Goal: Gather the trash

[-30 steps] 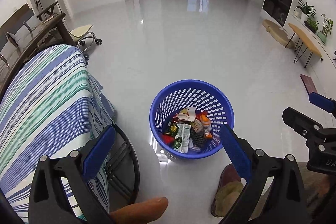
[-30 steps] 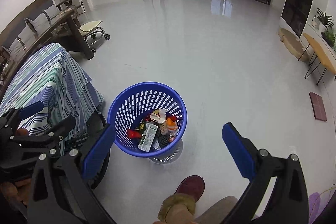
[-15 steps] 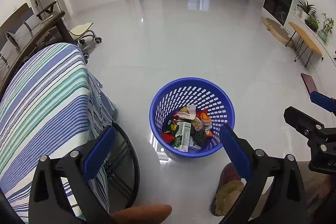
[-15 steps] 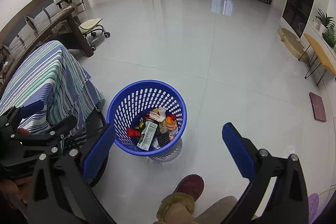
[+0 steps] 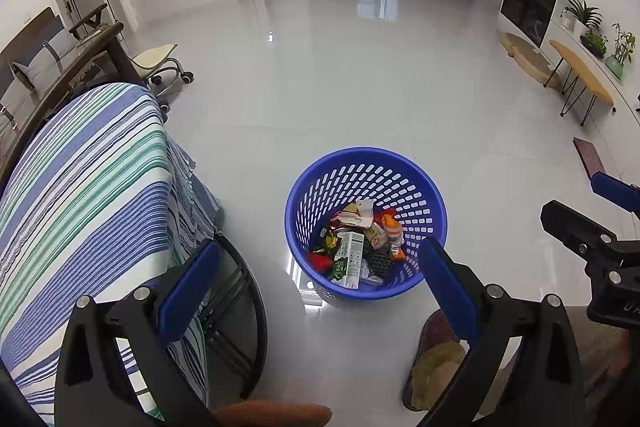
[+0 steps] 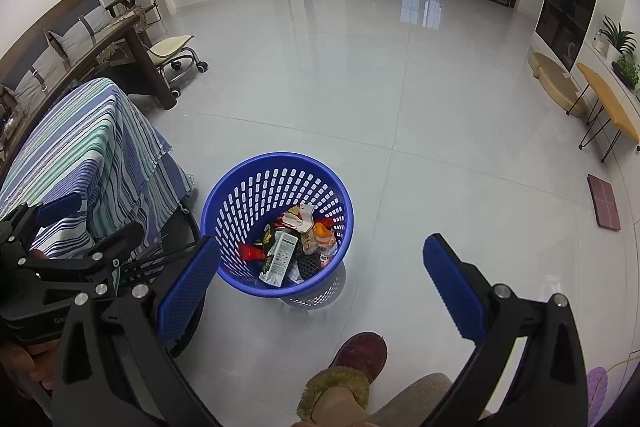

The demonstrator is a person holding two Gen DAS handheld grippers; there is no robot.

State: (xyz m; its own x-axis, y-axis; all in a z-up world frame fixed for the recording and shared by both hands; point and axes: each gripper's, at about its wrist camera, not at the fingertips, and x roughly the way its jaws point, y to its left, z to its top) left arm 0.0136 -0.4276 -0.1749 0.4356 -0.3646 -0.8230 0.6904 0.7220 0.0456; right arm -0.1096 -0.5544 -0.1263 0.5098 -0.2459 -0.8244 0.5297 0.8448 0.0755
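A blue perforated plastic basket (image 5: 412, 163) stands on the white tiled floor, holding several pieces of trash: a white and green carton (image 5: 350, 259), an orange wrapper (image 5: 392, 227) and a red wrapper (image 5: 320, 259). The basket (image 6: 276, 163) also shows in the right wrist view with the same carton (image 6: 280, 259). My left gripper (image 5: 316, 281) hangs open above and in front of the basket, with nothing between its blue pads. My right gripper (image 6: 320, 273) is open too, empty, to the basket's right.
A table under a blue, green and white striped cloth (image 5: 80, 187) stands left of the basket, with a black wire frame (image 5: 240, 307) at its foot. A person's slippered foot (image 6: 356, 359) is near the basket. A rolling stool (image 5: 160, 63), a wooden side table (image 5: 580, 83) and wide open floor lie beyond.
Both grippers have drawn slightly back and up, so the basket sits a little higher in the frames. Nothing was taken hold of or let go.
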